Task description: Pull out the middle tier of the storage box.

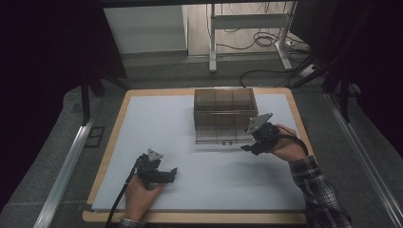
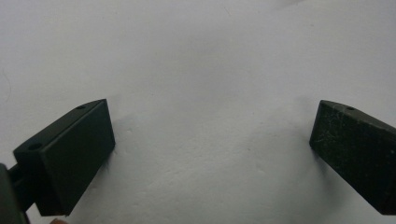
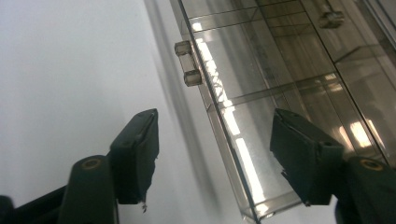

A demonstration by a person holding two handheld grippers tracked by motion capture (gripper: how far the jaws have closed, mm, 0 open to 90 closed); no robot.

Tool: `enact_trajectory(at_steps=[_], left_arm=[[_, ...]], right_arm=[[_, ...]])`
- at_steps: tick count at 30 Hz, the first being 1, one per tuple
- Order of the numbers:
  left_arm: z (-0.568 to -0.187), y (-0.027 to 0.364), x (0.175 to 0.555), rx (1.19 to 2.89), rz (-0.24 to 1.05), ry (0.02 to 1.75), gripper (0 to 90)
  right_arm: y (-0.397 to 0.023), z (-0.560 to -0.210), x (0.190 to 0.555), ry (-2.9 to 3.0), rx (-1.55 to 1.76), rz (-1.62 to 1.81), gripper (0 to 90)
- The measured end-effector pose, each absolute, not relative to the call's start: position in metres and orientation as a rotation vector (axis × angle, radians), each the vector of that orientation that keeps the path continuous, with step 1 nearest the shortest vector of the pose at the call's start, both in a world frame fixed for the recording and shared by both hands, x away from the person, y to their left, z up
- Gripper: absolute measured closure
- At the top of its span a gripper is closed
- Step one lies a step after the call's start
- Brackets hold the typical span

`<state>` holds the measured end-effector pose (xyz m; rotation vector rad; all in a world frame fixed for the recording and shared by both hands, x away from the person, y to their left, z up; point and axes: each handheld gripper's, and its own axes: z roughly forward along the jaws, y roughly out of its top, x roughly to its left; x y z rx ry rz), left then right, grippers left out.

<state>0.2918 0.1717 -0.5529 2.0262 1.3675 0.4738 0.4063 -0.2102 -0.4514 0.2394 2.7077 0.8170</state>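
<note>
The clear compartment box [image 1: 223,114] sits lid-down toward the far side of the white mat [image 1: 157,123], the right gripper [image 3: 212,154] spread loosely astride its near edge gripping nothing, the left gripper [image 2: 212,154] gaping empty well nearer the person, so further handling seems pending.

Clear box [image 1: 223,114] with divided compartments sits on the white mat [image 1: 157,123], far half. Right gripper [image 1: 247,147] is at the box's near right corner, jaws pointing at its front edge (gap between them too small to judge). Left gripper [image 1: 174,172] rests low on bare mat, well apart from the box, nothing at its jaws.
</note>
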Motion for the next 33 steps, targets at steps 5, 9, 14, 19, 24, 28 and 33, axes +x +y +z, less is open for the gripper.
enact_trajectory(at_steps=[5,9,14,19,24,28,33], left_arm=[[-0.553,0.172,0.292,2.027,0.474,1.368,0.0],[-0.553,0.171,0.292,2.021,0.474,1.37,0.0],[-0.553,0.171,0.292,2.022,0.474,1.37,0.0],[-0.553,0.171,0.292,2.022,0.474,1.37,0.0],[-0.553,0.171,0.292,2.022,0.475,1.369,0.0],[-0.553,0.171,0.292,2.022,0.475,1.37,0.0],[-0.553,0.171,0.292,2.022,0.475,1.369,0.0]], right_arm=[[-0.218,-0.453,0.399,2.669,0.325,0.851,24.6],[-0.224,-0.457,0.392,2.647,0.409,0.892,17.5],[-0.233,-0.465,0.382,2.615,0.513,0.93,12.6],[-0.241,-0.473,0.371,2.584,0.608,0.969,8.2],[-0.248,-0.484,0.36,2.562,0.667,0.992,4.0],[-0.252,-0.497,0.353,2.573,0.696,0.989,2.3],[-0.254,-0.512,0.349,2.587,0.73,0.98,1.5]])
